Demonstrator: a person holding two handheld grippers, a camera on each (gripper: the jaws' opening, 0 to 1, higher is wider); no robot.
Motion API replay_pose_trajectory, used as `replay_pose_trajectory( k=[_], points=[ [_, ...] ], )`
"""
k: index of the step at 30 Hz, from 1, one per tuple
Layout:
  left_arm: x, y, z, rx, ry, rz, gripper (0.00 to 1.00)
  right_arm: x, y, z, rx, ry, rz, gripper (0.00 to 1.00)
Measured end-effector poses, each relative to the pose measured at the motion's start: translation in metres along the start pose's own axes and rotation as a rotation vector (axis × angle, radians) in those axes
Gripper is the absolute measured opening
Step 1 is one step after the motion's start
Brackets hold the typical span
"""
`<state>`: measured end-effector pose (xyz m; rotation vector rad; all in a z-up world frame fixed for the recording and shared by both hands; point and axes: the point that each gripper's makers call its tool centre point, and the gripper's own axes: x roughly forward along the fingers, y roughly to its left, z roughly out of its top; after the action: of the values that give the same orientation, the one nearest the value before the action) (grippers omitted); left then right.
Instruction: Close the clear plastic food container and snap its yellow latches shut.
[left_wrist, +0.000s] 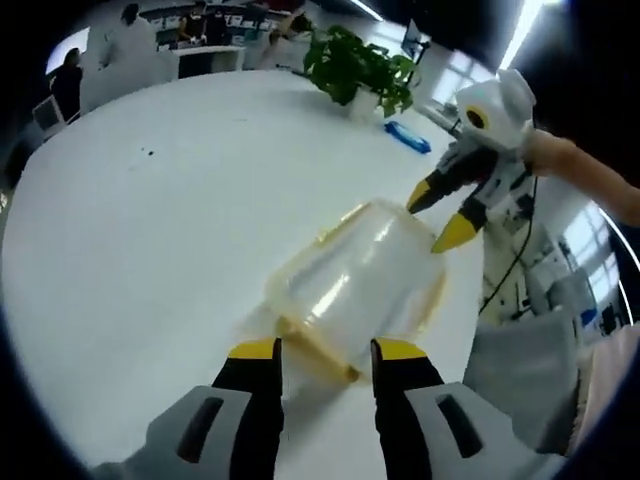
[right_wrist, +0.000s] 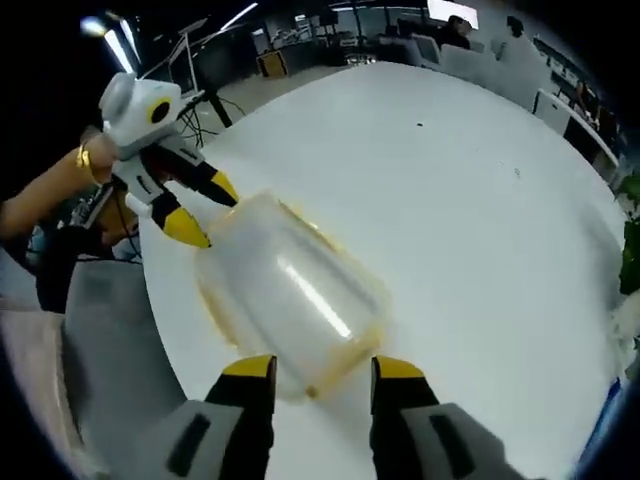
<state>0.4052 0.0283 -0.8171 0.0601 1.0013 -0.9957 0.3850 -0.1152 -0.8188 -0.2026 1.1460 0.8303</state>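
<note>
Grippers (left_wrist: 325, 350) (right_wrist: 322, 368) flank container (left_wrist: 360, 290); plant (left_wrist: 358, 65) beyond.

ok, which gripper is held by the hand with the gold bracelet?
The left gripper: a gold bracelet circles the wrist behind it. The wrist behind the right gripper is bare.

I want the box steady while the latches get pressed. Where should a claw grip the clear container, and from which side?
Probably at the short ends of the clear container, along its yellow rim. It is long and rounded, so the broad top offers no purchase. The left claw and the right claw already face opposite ends, each open wide enough to straddle one.
</note>
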Motion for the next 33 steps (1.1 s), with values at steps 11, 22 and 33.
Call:
replay_pose_trajectory(
  k=[11, 22, 33],
  points=[
    [0.005, 0.0, -0.001, -0.088, -0.013, 0.004, 0.3, 0.007, 0.0, 0.001, 0.153, -0.016, 0.037, 0.36],
    [0.006, -0.001, 0.0, -0.058, 0.026, -0.02, 0.27, 0.011, 0.002, 0.003, 0.239, -0.05, 0.087, 0.35],
    [0.007, -0.002, -0.002, -0.103, 0.029, -0.043, 0.24, 0.012, 0.008, -0.001, 0.248, -0.052, 0.068, 0.37]
  ],
)
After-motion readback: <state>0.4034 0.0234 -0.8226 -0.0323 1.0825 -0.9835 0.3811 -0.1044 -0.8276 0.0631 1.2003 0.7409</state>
